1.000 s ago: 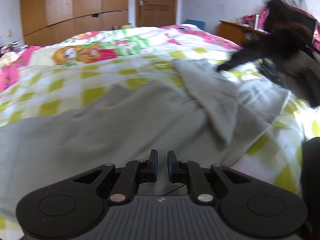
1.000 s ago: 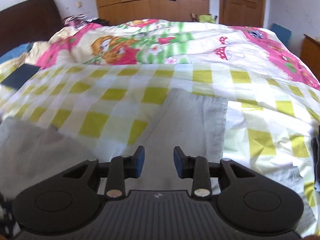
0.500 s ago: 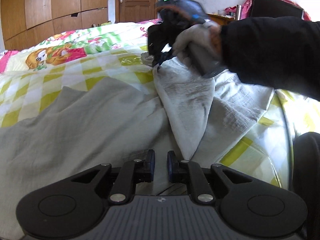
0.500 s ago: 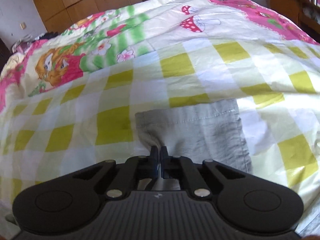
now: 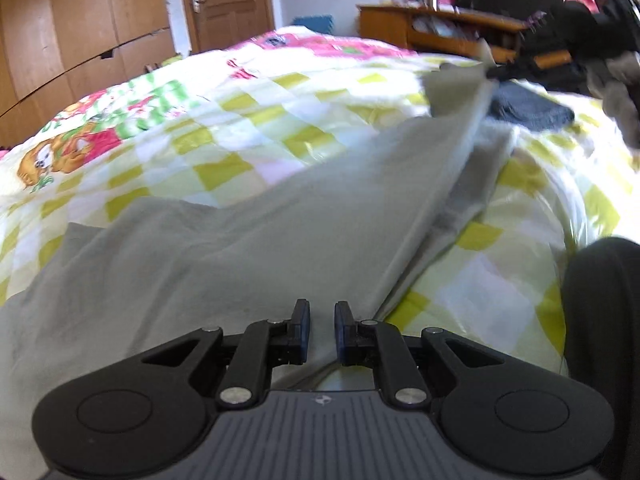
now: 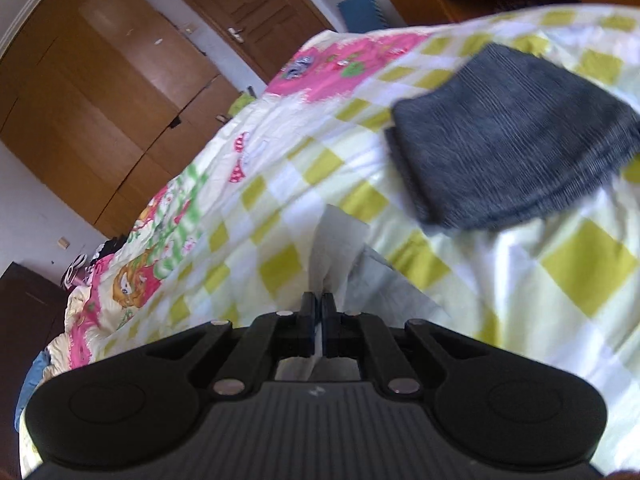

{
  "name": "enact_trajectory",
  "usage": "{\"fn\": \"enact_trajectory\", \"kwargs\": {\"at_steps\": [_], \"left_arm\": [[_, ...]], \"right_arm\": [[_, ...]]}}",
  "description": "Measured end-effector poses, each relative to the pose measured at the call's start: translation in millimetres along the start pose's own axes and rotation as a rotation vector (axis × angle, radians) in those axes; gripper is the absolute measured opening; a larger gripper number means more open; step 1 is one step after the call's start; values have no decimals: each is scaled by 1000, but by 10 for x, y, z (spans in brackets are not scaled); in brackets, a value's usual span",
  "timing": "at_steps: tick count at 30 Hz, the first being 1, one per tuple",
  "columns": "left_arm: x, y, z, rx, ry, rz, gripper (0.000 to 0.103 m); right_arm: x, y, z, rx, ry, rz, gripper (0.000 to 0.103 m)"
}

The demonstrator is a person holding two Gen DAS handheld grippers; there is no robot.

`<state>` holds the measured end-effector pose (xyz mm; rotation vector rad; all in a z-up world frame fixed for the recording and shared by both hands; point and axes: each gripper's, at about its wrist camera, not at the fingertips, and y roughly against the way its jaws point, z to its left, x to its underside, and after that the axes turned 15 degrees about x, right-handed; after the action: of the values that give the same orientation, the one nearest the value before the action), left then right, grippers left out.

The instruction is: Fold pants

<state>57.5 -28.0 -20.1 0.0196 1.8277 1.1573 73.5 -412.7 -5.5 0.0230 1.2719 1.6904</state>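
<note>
The light grey pants (image 5: 280, 240) lie spread on the yellow-checked quilt (image 5: 240, 160). At the bottom of the left wrist view, my left gripper (image 5: 322, 320) stands nearly closed, with the grey cloth pinched between its pads. One leg of the pants runs taut from there up to the far right, where my blurred right gripper (image 5: 492, 72) holds its end. In the right wrist view, the right gripper (image 6: 322, 312) is shut on a pale fold of the pants (image 6: 336, 240), lifted off the quilt (image 6: 560, 280).
A folded dark grey garment (image 6: 508, 140) lies on the bed just beyond the right gripper, also visible in the left wrist view as the dark garment (image 5: 528, 108). A wooden desk (image 5: 440, 28) stands past the bed. Wardrobe doors (image 5: 80, 40) fill the far wall. A dark-clothed limb (image 5: 600, 320) is at the right edge.
The right gripper closed on the end of a pant leg, then swung it far to the right while rolling. The left gripper shifted sideways, and the leg now stretches taut between them.
</note>
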Motion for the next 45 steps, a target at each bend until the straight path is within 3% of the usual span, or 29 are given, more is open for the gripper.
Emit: {"fn": "enact_trajectory", "kwargs": {"at_steps": [3,6,12,14,19,21,22,23,28,30,32,35,39,41,45], "left_arm": [[-49,-93,-116,-37,-61,42,27],[-85,-132,-154,-53,-83,73,27],[-82,-153,-230,-87,-123,99,28],[-74,-149,-261,-95,-132,100,28],[-65,-135,-239,-89,-117,86,27],[-58,-124,-223,-82,-108,79,27],[-53,-119,-216,-80,-106,75,27],[-51,-115,-215,-80,-104,72,27],[-29,-55,-221,-74,-96,54,28],[-24,-31,-235,-76,-102,47,28],[-23,-21,-237,-75,-105,48,28],[-6,-48,-229,-75,-106,54,28],[11,-42,-227,-79,-107,54,28],[16,-34,-214,-78,-102,53,28],[14,-34,-213,-81,-101,47,28]], "right_arm": [[91,-180,-186,-18,-68,25,3],[90,-225,-249,-68,-112,29,11],[-36,-306,-277,-61,-141,48,17],[-75,-290,-295,-57,-139,54,30],[-112,-229,-240,-6,-92,42,51],[-115,-270,-226,41,-91,37,44],[-130,-289,-226,35,-101,48,17],[-148,-280,-222,9,-121,56,4],[-284,53,-16,-167,-96,-60,4],[-293,99,12,-197,-83,-86,4],[-245,-23,-67,-142,-74,-54,4],[-148,-283,-294,28,-74,41,9],[-59,-119,-540,-25,-178,54,13],[-12,-16,-577,-29,-185,54,29],[56,-107,-626,-73,-250,94,35]]}}
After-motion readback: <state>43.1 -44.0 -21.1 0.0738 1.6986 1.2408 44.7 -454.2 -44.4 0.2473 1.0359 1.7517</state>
